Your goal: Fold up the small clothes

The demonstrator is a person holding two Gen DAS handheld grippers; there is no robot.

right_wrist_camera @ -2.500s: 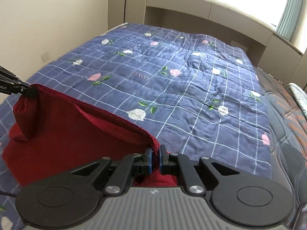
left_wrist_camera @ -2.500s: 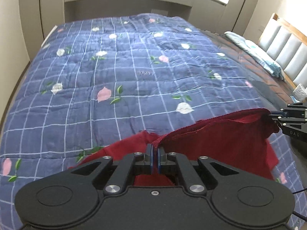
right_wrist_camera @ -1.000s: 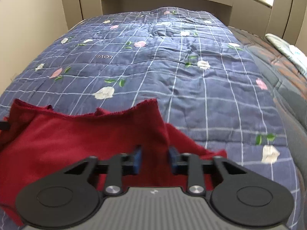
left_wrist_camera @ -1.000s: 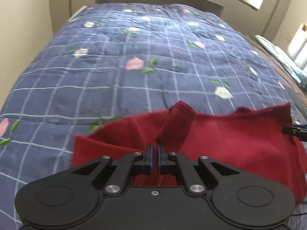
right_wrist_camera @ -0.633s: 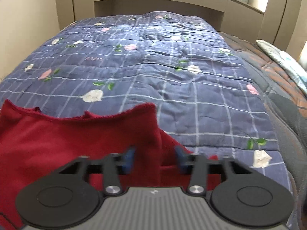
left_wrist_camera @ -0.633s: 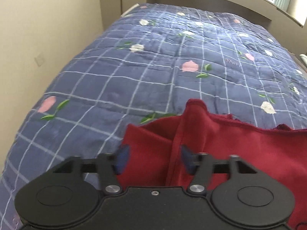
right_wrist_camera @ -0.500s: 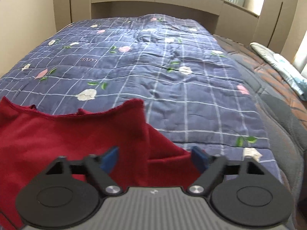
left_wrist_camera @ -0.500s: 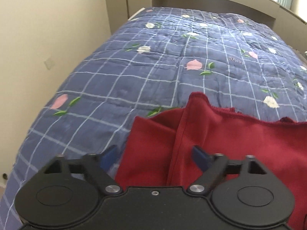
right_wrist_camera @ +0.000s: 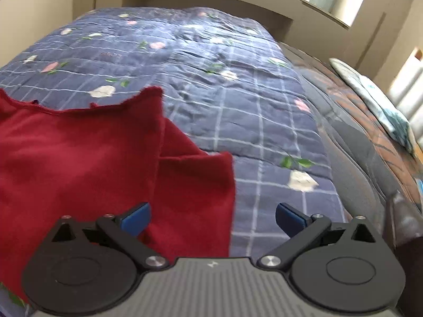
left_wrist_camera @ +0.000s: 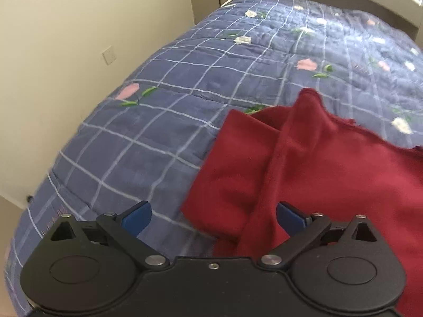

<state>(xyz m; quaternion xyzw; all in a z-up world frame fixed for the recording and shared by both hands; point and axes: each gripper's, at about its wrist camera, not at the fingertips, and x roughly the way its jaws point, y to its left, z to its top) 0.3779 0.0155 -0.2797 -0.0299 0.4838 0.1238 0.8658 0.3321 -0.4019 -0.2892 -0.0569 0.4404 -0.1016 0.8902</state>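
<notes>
Red garment (left_wrist_camera: 330, 174): 1 fold laid on bed (left_wrist_camera: 185, 84), edges uneven.
Left gripper (left_wrist_camera: 214, 218): wide open, empty.
Right gripper (right_wrist_camera: 212, 218): wide open, empty.
Remaining: further folds, judged.

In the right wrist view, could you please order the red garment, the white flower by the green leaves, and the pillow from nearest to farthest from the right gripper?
From the right gripper:
1. Red garment, lying on the quilt at the fingers, mostly left.
2. White flower, on the quilt ahead and to the right.
3. Pillow, far right, past the quilt's edge.
</notes>
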